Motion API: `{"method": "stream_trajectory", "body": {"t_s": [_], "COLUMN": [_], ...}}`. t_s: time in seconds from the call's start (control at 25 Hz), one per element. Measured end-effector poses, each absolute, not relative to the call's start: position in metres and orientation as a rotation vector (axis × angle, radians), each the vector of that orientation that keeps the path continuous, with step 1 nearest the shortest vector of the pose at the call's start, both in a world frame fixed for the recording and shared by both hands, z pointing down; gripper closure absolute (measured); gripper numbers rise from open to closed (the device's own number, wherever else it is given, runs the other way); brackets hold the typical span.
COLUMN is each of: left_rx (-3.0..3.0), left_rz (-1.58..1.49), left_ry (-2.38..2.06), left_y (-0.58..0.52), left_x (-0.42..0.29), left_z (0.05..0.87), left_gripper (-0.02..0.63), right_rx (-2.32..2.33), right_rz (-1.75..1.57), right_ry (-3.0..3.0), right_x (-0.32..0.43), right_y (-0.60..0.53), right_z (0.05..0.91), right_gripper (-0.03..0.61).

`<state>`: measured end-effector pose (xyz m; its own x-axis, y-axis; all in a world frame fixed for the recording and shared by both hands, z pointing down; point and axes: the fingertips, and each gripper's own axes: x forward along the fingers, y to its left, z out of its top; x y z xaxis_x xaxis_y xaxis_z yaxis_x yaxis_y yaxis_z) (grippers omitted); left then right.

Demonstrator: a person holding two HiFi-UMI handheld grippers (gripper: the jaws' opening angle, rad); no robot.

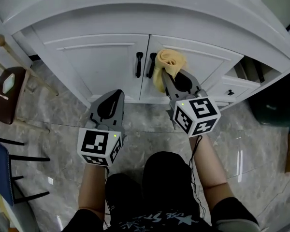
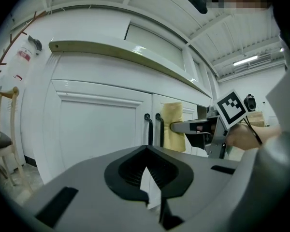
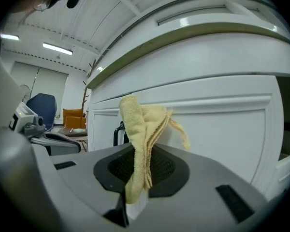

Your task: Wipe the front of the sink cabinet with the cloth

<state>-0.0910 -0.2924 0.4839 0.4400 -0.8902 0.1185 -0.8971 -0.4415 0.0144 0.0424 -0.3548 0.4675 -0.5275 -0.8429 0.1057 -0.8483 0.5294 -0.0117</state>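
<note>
Cloth (image 1: 169, 62), pinched in the right gripper (image 1: 167, 77) and standing upright past its tips, is at the cabinet door (image 1: 208, 62) straight ahead, beside the handles (image 1: 145, 65); the left gripper (image 1: 117, 94), closed and empty, hangs farther back.

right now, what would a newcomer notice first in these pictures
The yellow cloth stands out, clamped in the right hand-held gripper at the front of the white cabinet, just right of two black handles. The left hand-held gripper, shut and empty, hangs lower, short of the cabinet.
</note>
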Motion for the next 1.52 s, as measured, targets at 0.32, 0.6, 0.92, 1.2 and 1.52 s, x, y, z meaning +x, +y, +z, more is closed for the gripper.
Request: {"method": "stream_trajectory", "body": {"t_s": [0.32,0.6,0.92,1.2,1.52], "left_rx": [2.582,2.588,2.604,2.612,2.587], "left_rz": [0.183,0.201,0.207,0.209,0.218], "left_ry": [-1.633,-1.589,-1.534,-1.525,-1.549], "left_y": [-0.289,-0.286,-0.287,-0.287,-0.282], "left_x": [-0.104,-0.088,-0.058,-0.047,-0.069], "left_z": [0.499,0.518,0.532,0.534,0.539], "left_gripper": [0.598,0.598,0.598,0.598,0.598], "right_rx": [1.579,1.764,1.975,2.055,1.777], "right_rz": [0.104,0.108,0.154,0.190,0.154], "right_ry": [-2.642,-2.522,-2.330,-2.225,-2.424], "right_x": [0.064,0.141,0.235,0.266,0.169], "right_y": [-0.369,-0.367,-0.361,-0.352,-0.340], "right_z": [0.469,0.479,0.503,0.521,0.529], "right_gripper": [0.517,0.517,0.517,0.517,0.517]}}
